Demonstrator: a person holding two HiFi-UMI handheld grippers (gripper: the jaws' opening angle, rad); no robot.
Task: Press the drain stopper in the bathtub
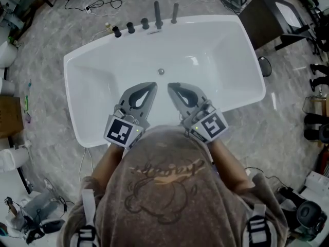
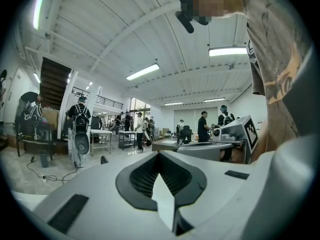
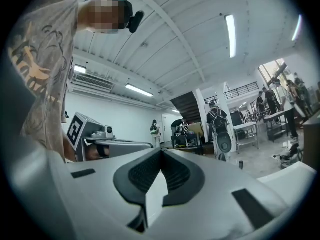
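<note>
Stone floor, white bathtub (image 1: pixel 85 66). My left gripper (image 1: pixel 152 86) and right gripper (image 1: pixel 171 86): jaws closed tight, holding nothing. Drain stopper (image 1: pixel 161 71) small; I fear tip slips off, misses.

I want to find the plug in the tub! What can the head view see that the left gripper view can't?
Only the head view shows the whole white bathtub, its drain stopper and the dark tap handles on the rim. Only the left gripper view shows the room: ceiling lights, a staircase and people near tables. Both show the left gripper with its tongs closed and empty, the right gripper beside it, and the person's printed shirt.
</note>
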